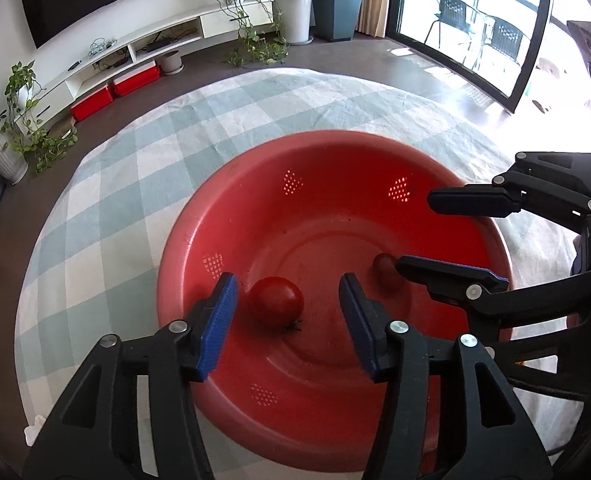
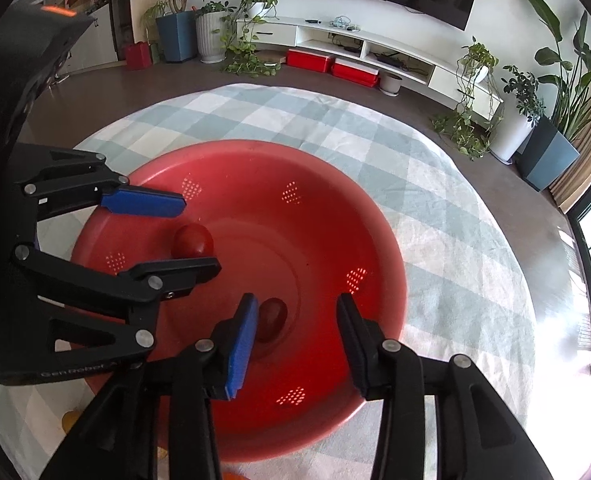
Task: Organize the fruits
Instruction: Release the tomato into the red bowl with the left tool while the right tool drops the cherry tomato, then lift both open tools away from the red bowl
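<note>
Left wrist view: your left gripper (image 1: 287, 308) and right gripper (image 1: 415, 232) hang spread, empty, over the perforated red plastic bowl (image 1: 335, 148); the round red tomato (image 1: 276, 301) lies at seven o'clock, the small dark red fruit (image 1: 384, 268) at three. Drop-off looks done; next, lift clear for more fruit.

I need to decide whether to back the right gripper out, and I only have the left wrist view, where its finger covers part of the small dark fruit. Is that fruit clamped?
Observer: No. In the right wrist view the right gripper is open. The small dark fruit lies on the floor of the red bowl, close beside the blue pad.
Operator: Is its other side free?
Observer: Yes, a gap of bare bowl separates it from the black finger.
Operator: Anything outside the bowl on my side?
Observer: There is something yellow on the checked cloth by the near rim. It is only partly visible, so I cannot tell what it is.
</note>
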`<state>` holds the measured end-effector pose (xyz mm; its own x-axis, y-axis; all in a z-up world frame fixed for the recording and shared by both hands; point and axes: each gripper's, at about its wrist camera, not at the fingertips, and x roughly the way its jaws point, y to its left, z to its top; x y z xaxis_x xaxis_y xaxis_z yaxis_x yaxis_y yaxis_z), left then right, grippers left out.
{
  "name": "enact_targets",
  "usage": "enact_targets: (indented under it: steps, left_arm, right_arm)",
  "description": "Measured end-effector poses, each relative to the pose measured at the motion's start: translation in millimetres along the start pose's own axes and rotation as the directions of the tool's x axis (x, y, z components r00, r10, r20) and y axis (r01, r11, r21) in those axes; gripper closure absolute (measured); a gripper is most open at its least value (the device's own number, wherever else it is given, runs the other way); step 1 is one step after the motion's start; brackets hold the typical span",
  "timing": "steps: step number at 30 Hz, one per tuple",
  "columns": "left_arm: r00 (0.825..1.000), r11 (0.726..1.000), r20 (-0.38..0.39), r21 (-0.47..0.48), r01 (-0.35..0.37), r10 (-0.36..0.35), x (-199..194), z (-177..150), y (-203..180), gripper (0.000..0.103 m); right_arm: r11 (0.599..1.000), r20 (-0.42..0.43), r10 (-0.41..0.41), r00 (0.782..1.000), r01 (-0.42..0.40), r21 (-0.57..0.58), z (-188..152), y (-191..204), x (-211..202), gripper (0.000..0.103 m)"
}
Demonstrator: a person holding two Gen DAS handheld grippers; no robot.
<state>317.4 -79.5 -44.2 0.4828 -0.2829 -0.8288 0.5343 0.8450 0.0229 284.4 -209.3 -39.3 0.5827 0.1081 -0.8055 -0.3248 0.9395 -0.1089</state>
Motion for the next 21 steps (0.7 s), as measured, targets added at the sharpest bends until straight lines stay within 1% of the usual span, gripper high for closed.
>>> enact_targets:
  steps: [1,3,4,6,7,8,10,12,13,14,15,16,18,19,21]
  left_arm:
    - [1.0,1.0,0.024,-0.007,0.0,0.001,-8.3,-0.2,0.8,0.043]
    - [0.997,1.0,0.075,-0.027,0.01,-0.008,-27.4,-2.0,2.9,0.028]
    - [0.994,0.999,0.105,-0.037,0.02,-0.016,-38.2,-3.6,3.9,0.025]
    - [0.985,0.998,0.169,-0.051,0.028,-0.019,-62.1,-8.8,3.7,0.007]
    - [0.979,0.999,0.203,-0.048,0.025,-0.015,-74.5,-12.5,2.2,0.002]
    - [0.969,0.999,0.246,-0.035,0.022,-0.012,-87.6,-17.7,-0.1,0.0]
    - [0.948,1.0,0.318,-0.019,0.011,-0.005,-113.7,-30.6,-5.3,0.0]
    - [0.937,0.999,0.348,-0.024,-0.025,0.032,-133.7,-43.8,-11.9,0.0]
    - [0.932,0.999,0.359,-0.029,-0.038,0.046,-142.7,-51.2,-16.0,0.0]
    - [0.929,0.999,0.367,-0.032,-0.036,0.045,-150.9,-59.7,-20.3,0.0]
    - [0.927,0.999,0.371,-0.034,-0.034,0.045,-158.1,-68.9,-25.5,0.0]
    - [0.929,0.999,0.366,-0.03,-0.042,0.05,-164.5,-79.1,-32.1,0.0]
    - [0.943,0.998,0.326,-0.018,-0.061,0.064,-170.7,-98.6,-44.8,0.0]
    - [0.946,0.998,0.319,-0.023,-0.054,0.058,-173.2,-109.4,-49.6,0.0]
    - [0.948,0.999,0.317,-0.046,-0.014,0.028,-176.1,-130.7,-55.9,0.0]
  right_arm:
    - [1.0,0.018,-0.004,1.0,0.003,0.011,-0.3,-1.4,-7.9,0.05]
    - [0.999,0.064,-0.005,0.998,0.003,0.042,-3.1,-5.8,-28.1,0.036]
    - [0.998,0.091,-0.002,0.996,-0.003,0.061,-5.6,-8.1,-39.2,0.033]
    - [0.995,0.142,0.013,0.99,-0.027,0.098,-13.4,-11.6,-62.4,0.025]
    - [0.992,0.168,0.023,0.986,-0.044,0.118,-18.8,-13.1,-73.6,0.024]
    - [0.989,0.19,0.03,0.981,-0.057,0.139,-24.0,-13.9,-83.9,0.022]
    - [0.978,0.238,0.054,0.97,-0.1,0.184,-37.5,-16.2,-105.6,0.019]
    - [0.96,0.286,0.085,0.954,-0.156,0.234,-54.6,-19.5,-126.1,0.014]
    - [0.949,0.305,0.098,0.947,-0.181,0.259,-61.9,-20.6,-134.2,0.013]
    - [0.937,0.32,0.114,0.941,-0.209,0.28,-69.5,-21.0,-141.4,0.012]
    - [0.926,0.33,0.125,0.936,-0.229,0.299,-76.2,-20.2,-146.9,0.012]
    - [0.915,0.342,0.131,0.931,-0.246,0.32,-86.1,-19.5,-152.8,0.012]
    - [0.898,0.361,0.139,0.922,-0.271,0.347,-103.6,-15.9,-161.7,0.012]
    - [0.89,0.365,0.142,0.92,-0.28,0.36,-111.8,-13.7,-164.5,0.012]
    - [0.871,0.38,0.149,0.913,-0.303,0.386,-131.5,-9.3,-170.0,0.012]
